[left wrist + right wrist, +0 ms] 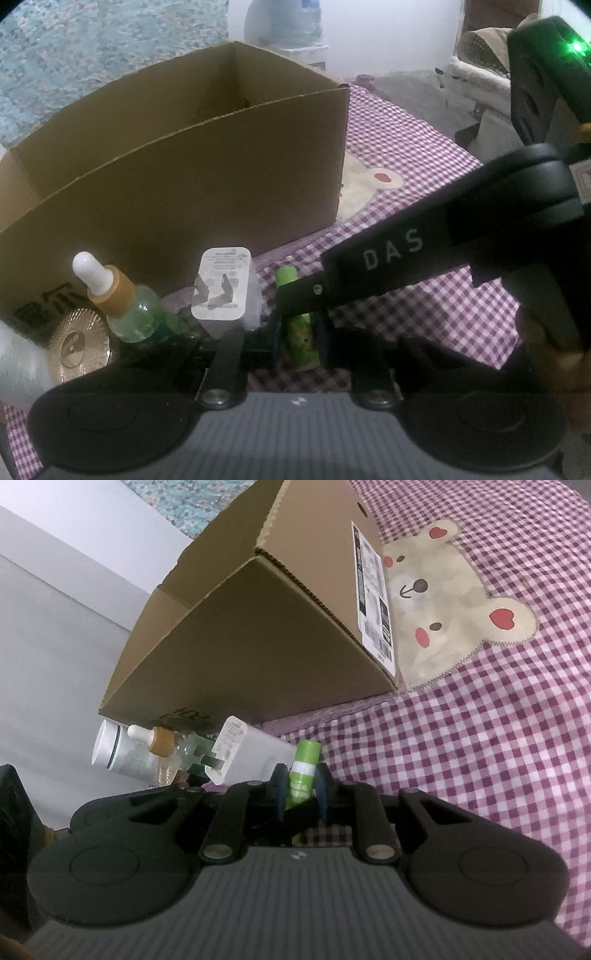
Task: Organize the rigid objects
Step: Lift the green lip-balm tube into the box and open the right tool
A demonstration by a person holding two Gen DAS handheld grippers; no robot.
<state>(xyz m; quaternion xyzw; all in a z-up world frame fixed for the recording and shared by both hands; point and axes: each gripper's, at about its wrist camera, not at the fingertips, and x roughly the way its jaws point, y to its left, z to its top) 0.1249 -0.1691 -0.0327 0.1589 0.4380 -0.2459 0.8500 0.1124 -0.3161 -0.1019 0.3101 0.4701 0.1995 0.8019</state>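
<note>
Clutter lined up along the near wall of an open cardboard box point(184, 177), all of it on a purple-and-white checked cloth point(424, 314) with a bear patch point(443, 602) sewn on it.

So the green tube point(306, 753) is the thing getting handled, and both tools are on it at once. The right gripper point(300, 794) has its blue-padded fingers point(279, 794) clamped tight on either side of the tube, just under the white band below the cap. The left gripper point(298, 328) has its fingers closed on the lower part of the same tube. In the left wrist view, one long black finger of the right tool cuts across from the right, passing right over the tube below its cap. The tube sits in front of the box, outside it, just right of a white charger plug point(221, 288). I can't tell if its bottom end is touching the cloth or not.

Left of the charger there's a clear dropper bottle point(136, 314) with a tan collar and white bulb, tilted toward the box. Further left is a ribbed gold disc point(79, 343) lying flat, and a white jar point(114, 753) beside it.

The box has a white shipping label point(373, 594) on the side facing the bear patch.
</note>
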